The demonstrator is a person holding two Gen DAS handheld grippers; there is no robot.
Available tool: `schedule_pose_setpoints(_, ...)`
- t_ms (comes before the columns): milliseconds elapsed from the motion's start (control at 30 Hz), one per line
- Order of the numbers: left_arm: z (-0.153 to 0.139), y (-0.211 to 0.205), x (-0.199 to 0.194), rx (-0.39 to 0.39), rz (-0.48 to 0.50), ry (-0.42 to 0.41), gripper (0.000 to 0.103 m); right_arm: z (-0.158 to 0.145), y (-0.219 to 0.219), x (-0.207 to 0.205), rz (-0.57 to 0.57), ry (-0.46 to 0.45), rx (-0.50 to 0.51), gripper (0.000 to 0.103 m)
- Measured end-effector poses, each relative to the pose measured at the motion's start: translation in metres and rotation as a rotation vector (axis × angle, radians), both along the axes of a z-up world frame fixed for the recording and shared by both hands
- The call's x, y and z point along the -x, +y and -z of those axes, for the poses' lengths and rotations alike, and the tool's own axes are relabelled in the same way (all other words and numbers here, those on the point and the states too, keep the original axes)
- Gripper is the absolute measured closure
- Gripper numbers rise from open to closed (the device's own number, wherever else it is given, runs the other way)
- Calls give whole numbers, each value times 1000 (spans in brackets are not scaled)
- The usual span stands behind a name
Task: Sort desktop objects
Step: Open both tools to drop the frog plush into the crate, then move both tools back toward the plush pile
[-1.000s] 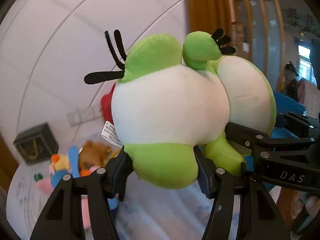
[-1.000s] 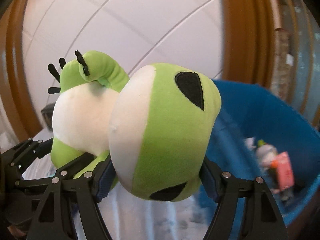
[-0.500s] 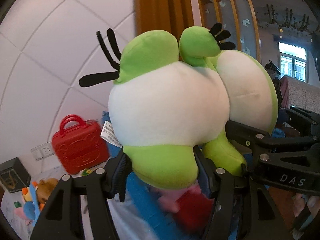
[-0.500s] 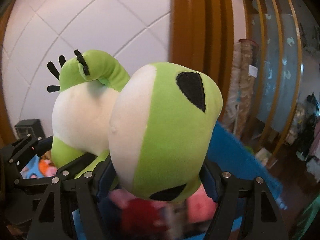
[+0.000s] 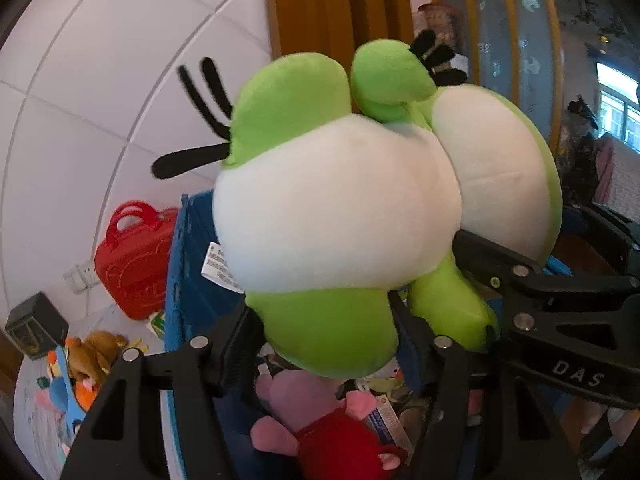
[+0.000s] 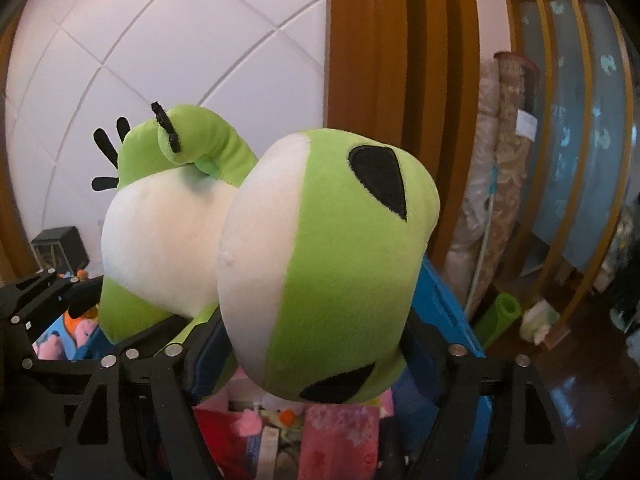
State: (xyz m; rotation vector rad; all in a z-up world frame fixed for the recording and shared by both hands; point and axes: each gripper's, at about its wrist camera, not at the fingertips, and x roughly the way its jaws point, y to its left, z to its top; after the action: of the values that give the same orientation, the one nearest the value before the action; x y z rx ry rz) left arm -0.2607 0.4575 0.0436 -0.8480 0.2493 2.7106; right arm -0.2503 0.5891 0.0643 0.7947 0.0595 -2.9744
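Observation:
A big green and white plush frog (image 5: 336, 208) is held in the air by both grippers. My left gripper (image 5: 324, 340) is shut on its green lower body. My right gripper (image 6: 320, 344) is shut on its head (image 6: 332, 264), which has black eye patches. The frog hangs just above an open blue bin (image 5: 188, 288), which also shows in the right wrist view (image 6: 448, 304). The bin holds a pink and red plush (image 5: 320, 424) and other small items (image 6: 340, 436).
A red toy case (image 5: 132, 260) stands by the white wall left of the bin. Several small plush toys (image 5: 84, 364) lie on the table at lower left beside a dark box (image 5: 34, 330). Wooden door frames, rolled mats (image 6: 504, 184) and floor lie to the right.
Both grippers carried the frog sideways from over the table to over the blue bin. The bin's contents now show below the frog. The grips are unchanged.

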Motion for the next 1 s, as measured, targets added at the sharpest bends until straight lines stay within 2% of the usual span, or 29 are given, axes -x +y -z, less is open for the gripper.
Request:
schedule_pose_setpoints(33,2,2,3,-4,-5,-17,38,2,4,2,0,-3,7,19)
schedule_pose_setpoints(133,7,5,7,-3,-14,-42,38,6,17,4,-3,7,30,1)
schedule_pose_setpoints(233,7,11,-2,25,-41,-29,38,7,25,2,18,12,37,0)
schedule_pose_setpoints(367,10,8,-11,14,-72,-50,37,10,39,-8,29,9,91,0)
schedule_pose_setpoints(600,20,-21,-35,-56,-107,-58,37,20,43,-40,28,15,133,0)
schedule_pose_setpoints(800,16,-54,-64,-109,-158,7,37,35,27,-63,17,1,127,0)
schedule_pose_setpoints(1000,19,-91,-83,-133,-192,-5,37,39,2,-73,-47,-2,153,0)
